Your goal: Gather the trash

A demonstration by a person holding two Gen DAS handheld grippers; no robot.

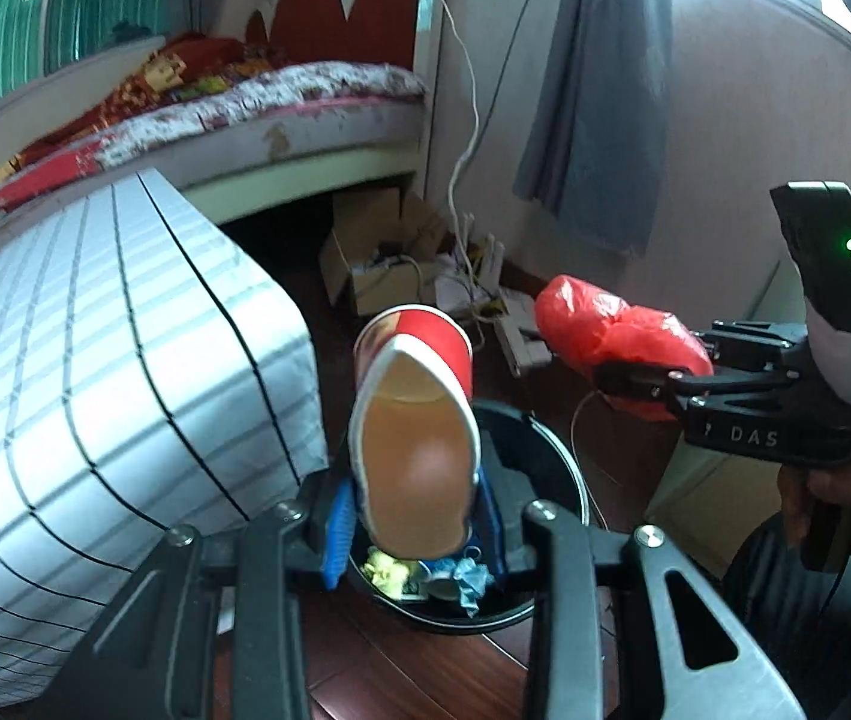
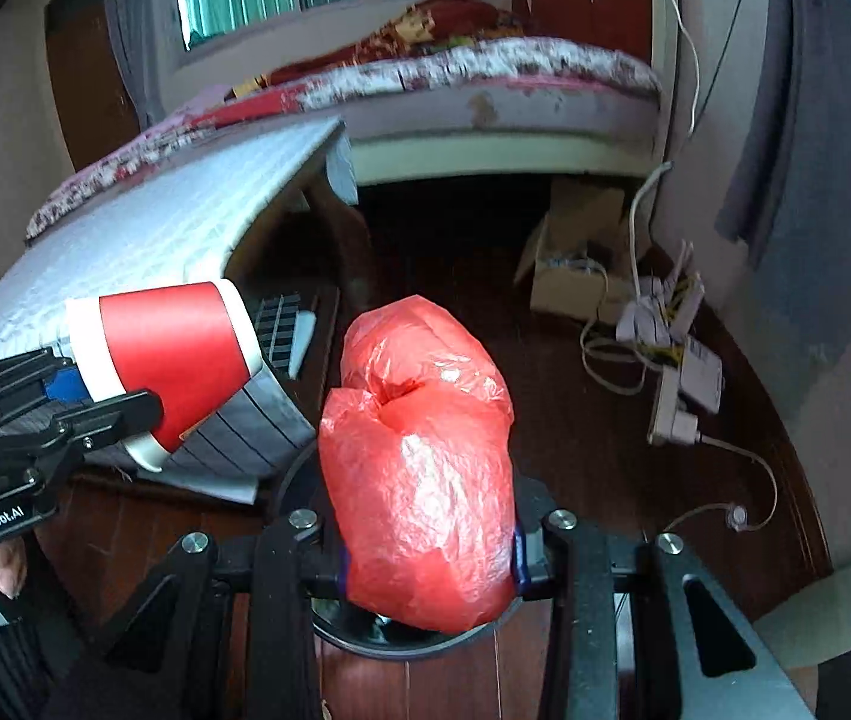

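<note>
My left gripper (image 1: 416, 516) is shut on a red and white paper cup (image 1: 416, 420), squashed at its base and held tilted over a black round trash bin (image 1: 551, 462). The bin holds crumpled yellow and blue trash (image 1: 425, 576). The cup also shows in the right wrist view (image 2: 173, 360), with the left gripper (image 2: 65, 414) around it. My right gripper (image 2: 428, 558) is shut on a crumpled red plastic bag (image 2: 419, 462), held above the bin's rim (image 2: 359, 639). In the left wrist view the bag (image 1: 617, 336) and right gripper (image 1: 635, 381) are at the right, beside the bin.
A table under a grey checked cloth (image 1: 95, 360) stands left of the bin. A bed (image 1: 281, 108) lies behind. Cardboard boxes (image 1: 371, 264), a power strip and cables (image 2: 671, 372) lie on the dark wood floor. A blue-grey curtain (image 1: 599, 90) hangs on the right wall.
</note>
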